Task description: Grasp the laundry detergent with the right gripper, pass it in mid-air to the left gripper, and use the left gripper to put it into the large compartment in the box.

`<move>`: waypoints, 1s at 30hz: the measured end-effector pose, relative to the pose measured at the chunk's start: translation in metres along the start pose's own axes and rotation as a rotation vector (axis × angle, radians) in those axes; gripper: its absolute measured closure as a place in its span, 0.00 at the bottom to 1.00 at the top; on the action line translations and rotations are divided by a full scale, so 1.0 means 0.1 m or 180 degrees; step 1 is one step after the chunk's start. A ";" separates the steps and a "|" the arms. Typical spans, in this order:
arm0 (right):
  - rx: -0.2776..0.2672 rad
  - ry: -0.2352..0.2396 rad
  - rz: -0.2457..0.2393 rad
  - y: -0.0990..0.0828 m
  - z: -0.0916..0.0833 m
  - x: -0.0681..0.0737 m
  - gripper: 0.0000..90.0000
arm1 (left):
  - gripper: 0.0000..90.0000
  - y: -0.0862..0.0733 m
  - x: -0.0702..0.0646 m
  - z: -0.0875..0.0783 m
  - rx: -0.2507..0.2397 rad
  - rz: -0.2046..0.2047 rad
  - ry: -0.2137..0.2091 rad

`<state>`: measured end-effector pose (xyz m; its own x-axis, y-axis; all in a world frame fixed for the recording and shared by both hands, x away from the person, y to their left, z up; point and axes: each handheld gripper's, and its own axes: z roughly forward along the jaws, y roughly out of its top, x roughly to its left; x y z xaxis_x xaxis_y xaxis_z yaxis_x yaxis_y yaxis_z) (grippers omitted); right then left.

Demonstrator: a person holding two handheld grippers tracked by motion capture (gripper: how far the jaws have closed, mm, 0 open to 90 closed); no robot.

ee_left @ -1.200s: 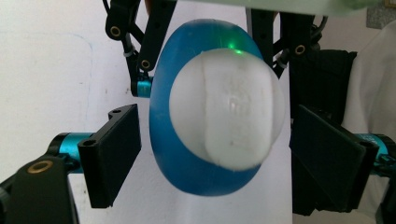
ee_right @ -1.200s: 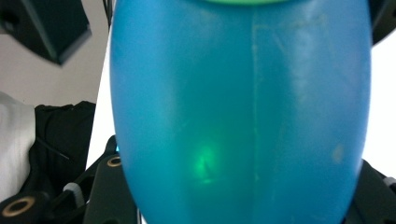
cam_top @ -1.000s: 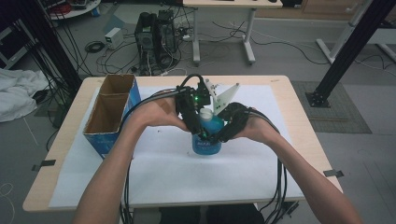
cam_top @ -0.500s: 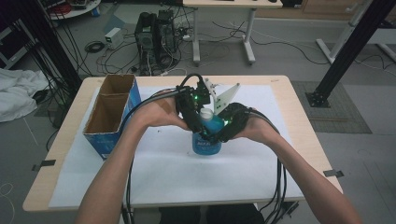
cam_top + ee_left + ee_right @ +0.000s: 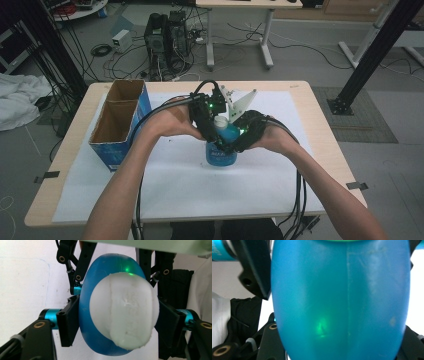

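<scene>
A blue bottle (image 5: 220,156) with a white cap (image 5: 220,121) stands upright on the white sheet at mid-table. My right gripper (image 5: 235,142) is shut on the bottle's body, which bulges between its jaws in the right gripper view (image 5: 339,300). My left gripper (image 5: 215,125) comes down over the cap (image 5: 123,315). Its jaws have just been closing and the cap sits between them. A sliver of blue (image 5: 85,315) still separates the cap from the left pad (image 5: 68,322), and the cap hides the other pad's edge. The right gripper's black links (image 5: 82,265) flank the bottle farther off.
An open blue cardboard box (image 5: 117,125) with two compartments stands at the table's left. White paper (image 5: 200,195) covers the tabletop. Cables trail from both grippers toward the near edge. On the floor beyond the table are a computer tower, wires and a black frame leg.
The left gripper's jaws have drawn in around the white cap. Both hands and the bottle stay where they were.
</scene>
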<state>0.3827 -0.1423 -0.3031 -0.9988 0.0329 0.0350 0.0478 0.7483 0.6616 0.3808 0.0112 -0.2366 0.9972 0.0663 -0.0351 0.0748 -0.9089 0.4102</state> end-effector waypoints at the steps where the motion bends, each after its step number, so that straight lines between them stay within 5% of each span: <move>1: 0.0008 -0.0004 0.0004 0.00 0.00 0.00 0.50 | 0.34 0.00 0.00 0.00 0.0013 0.0007 0.0003; 2: 0.0010 -0.0005 0.0006 0.00 0.00 0.00 0.50 | 0.34 0.01 0.02 -0.02 0.0097 0.0112 -0.0001; 3: -0.0036 0.0051 -0.0092 0.00 0.01 -0.02 0.50 | 0.35 0.00 -0.01 0.01 -0.0002 -0.0033 -0.0008; 30: 0.0022 0.0016 -0.0047 0.00 0.00 0.00 0.50 | 0.41 0.01 0.00 0.03 0.0016 -0.0014 0.0051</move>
<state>0.3832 -0.1425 -0.3029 -0.9994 0.0184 0.0290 0.0330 0.7533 0.6569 0.3805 0.0092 -0.2388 0.9968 0.0768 -0.0222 0.0792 -0.9107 0.4054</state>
